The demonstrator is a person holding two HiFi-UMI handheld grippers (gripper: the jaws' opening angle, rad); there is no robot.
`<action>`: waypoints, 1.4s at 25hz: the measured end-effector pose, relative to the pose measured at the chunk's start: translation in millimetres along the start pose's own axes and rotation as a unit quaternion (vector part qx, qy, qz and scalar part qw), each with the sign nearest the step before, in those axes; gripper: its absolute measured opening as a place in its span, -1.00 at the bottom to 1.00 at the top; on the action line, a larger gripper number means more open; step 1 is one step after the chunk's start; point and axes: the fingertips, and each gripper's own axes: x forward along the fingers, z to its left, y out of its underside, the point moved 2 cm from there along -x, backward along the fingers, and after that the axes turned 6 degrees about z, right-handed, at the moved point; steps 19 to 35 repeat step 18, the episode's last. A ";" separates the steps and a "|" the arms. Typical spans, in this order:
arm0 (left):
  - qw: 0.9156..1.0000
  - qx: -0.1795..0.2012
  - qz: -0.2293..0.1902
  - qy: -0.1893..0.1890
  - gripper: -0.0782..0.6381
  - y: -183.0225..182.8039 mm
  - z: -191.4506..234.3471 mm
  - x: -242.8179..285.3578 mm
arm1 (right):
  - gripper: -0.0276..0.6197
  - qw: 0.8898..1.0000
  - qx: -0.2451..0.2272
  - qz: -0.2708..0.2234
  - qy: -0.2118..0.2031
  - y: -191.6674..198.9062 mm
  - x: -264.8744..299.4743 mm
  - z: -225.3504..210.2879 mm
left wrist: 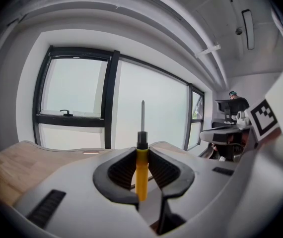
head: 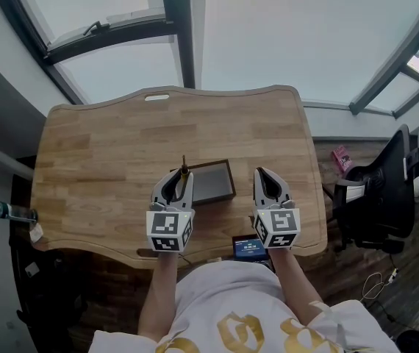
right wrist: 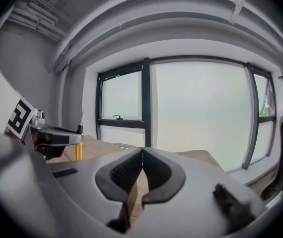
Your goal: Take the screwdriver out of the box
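My left gripper is shut on the screwdriver, which has a yellow handle, a black collar and a thin metal shaft standing upright above the jaws. In the head view the screwdriver sticks up at the near left corner of the dark open box on the wooden table. My right gripper hovers to the right of the box, its jaws shut with nothing between them. In the right gripper view the left gripper and the screwdriver show at the left.
A small blue-screened device lies at the table's near edge by the person's body. A black office chair stands to the right of the table, and a bottle sits at its left edge. Large windows lie beyond the table.
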 end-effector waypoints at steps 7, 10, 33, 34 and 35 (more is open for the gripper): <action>1.000 0.001 0.004 0.005 -0.55 1.1 -1.4 7.7 | -0.82 1.000 0.009 -0.008 -0.008 0.5 1.4 -2.6; 1.000 0.004 0.008 0.005 -0.55 2.4 -2.7 9.4 | -0.82 1.000 0.008 -0.005 -0.008 1.5 2.9 -4.1; 1.000 0.003 0.008 0.000 -0.55 2.1 1.8 11.3 | -0.82 1.000 0.008 -0.002 -0.009 1.8 8.6 -3.9; 1.000 0.003 0.008 0.000 -0.55 2.1 1.8 11.3 | -0.82 1.000 0.008 -0.002 -0.009 1.8 8.6 -3.9; 1.000 0.003 0.008 0.000 -0.55 2.1 1.8 11.3 | -0.82 1.000 0.008 -0.002 -0.009 1.8 8.6 -3.9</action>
